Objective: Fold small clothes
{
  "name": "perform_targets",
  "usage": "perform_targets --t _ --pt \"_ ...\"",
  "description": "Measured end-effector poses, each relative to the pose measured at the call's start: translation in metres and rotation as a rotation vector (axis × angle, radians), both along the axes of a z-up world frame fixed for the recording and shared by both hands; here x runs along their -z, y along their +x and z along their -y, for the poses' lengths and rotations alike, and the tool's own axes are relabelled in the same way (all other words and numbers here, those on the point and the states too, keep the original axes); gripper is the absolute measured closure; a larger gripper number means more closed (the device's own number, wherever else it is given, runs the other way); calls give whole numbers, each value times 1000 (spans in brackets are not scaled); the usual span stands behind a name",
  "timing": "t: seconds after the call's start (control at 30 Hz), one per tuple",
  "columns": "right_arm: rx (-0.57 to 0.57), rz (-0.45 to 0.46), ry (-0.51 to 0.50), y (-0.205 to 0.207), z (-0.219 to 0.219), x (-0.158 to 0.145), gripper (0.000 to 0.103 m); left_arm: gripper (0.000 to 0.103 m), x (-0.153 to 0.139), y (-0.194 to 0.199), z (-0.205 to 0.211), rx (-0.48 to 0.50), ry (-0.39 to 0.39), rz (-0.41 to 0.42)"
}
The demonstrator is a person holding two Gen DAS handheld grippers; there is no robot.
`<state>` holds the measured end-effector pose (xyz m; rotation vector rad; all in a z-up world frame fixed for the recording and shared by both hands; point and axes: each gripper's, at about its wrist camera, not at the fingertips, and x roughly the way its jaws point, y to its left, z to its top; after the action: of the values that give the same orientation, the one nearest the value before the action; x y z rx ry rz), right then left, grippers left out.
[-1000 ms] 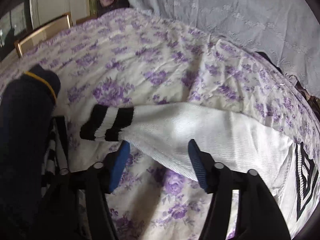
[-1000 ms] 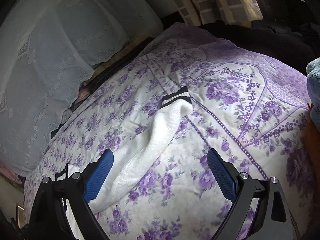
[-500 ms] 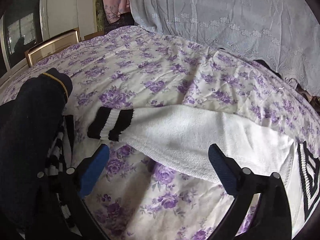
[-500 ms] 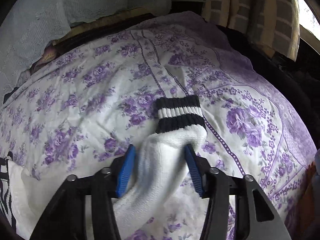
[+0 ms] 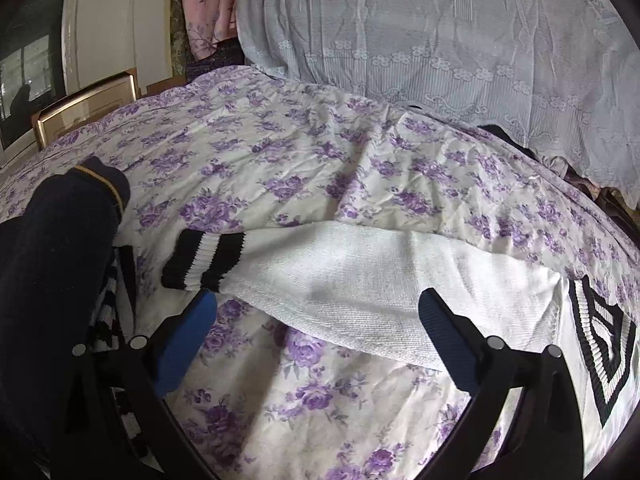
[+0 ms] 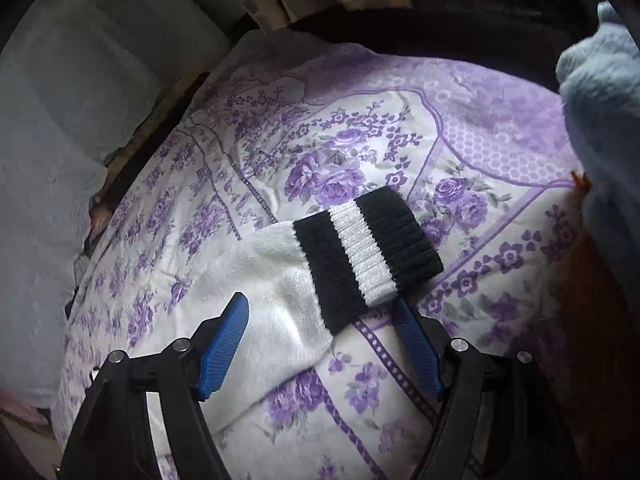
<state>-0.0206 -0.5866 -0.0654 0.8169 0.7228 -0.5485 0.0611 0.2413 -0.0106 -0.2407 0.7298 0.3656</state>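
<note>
A white knit sweater lies spread on the purple-flowered bedspread. In the left wrist view its left sleeve [image 5: 340, 276] runs across the middle, with a black-and-white striped cuff [image 5: 202, 258] at the left end. My left gripper [image 5: 316, 312] is open, its blue pads either side of the sleeve's near edge, holding nothing. In the right wrist view the other sleeve [image 6: 276, 292] ends in a striped cuff [image 6: 368, 252]. My right gripper [image 6: 320, 312] is open just below that cuff, with the sleeve end between the blue pads.
A dark navy garment [image 5: 52, 248] with a yellow trim lies at the left over a striped item. A lace curtain [image 5: 440, 32] hangs behind the bed. A light blue fluffy item [image 6: 600, 92] sits at the right, over a dark edge of the bed.
My right gripper closed on the sleeve near its cuff half a second ago and now stands open again, with the cuff moved nearer. My left gripper opened wide and drew back slightly.
</note>
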Motion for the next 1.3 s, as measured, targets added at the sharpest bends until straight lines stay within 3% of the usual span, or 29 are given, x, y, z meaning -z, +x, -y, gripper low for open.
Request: perform_targets --t 0.07,0.1,0.13,0.2,0.27,0.33,0.4,0.47,0.5,0.57,0.6,0.67,0.73,0.83,0.9,0.97,1.0,1.07,1.13,1.2,1.3 --pt "32 21 -24 9 1 1 30 5 10 10 -4 -3 -18 -48" --pt "31 34 -41 14 1 0 65 5 18 16 -6 7 -36 -81" --pt "8 41 -48 22 1 -1 93 5 27 25 -9 22 -59 -128" --pt "-13 81 -150 30 -6 -21 93 4 47 38 -22 -25 -93 -216" --pt "-15 97 -340 31 -15 -49 93 4 50 37 -37 -47 -171 -205" --pt "6 -7 -350 37 -1 -38 90 4 48 31 -41 -105 -113 -200" --pt "-16 -177 -279 44 18 4 84 4 48 28 -42 -113 -115 -205" --pt "8 -120 -296 31 15 -3 78 5 38 22 -36 -104 -104 -178" --pt "59 -117 -356 24 8 -16 68 5 28 18 -30 -80 -96 -144" --pt "116 -47 -533 10 -19 -48 67 5 4 13 -13 -5 -67 -75" --pt "87 -8 -573 11 -35 -62 67 5 -8 13 -1 37 -48 -47" --pt "-93 91 -528 26 -71 -77 67 5 -24 21 29 141 -20 -23" --pt "-330 121 -407 59 -116 -74 66 5 -30 42 63 247 -10 -47" --pt "-571 116 -221 113 -184 -48 66 5 -18 71 103 340 -13 -102" --pt "-668 53 -167 141 -223 -25 66 5 4 92 116 345 4 -166" --pt "-692 -75 -151 168 -243 10 65 5 38 110 111 272 41 -259" --pt "-672 -25 -229 167 -248 11 66 4 55 116 107 245 65 -292" --pt "-682 -58 -293 172 -254 9 66 4 59 107 110 246 156 -215" --pt "-657 -22 -324 157 -254 -5 66 5 52 100 119 253 220 -211" --pt "-682 34 -371 135 -257 -23 62 5 36 78 124 313 203 -135" --pt "-702 32 -345 108 -257 -20 34 5 21 56 124 423 98 -73"
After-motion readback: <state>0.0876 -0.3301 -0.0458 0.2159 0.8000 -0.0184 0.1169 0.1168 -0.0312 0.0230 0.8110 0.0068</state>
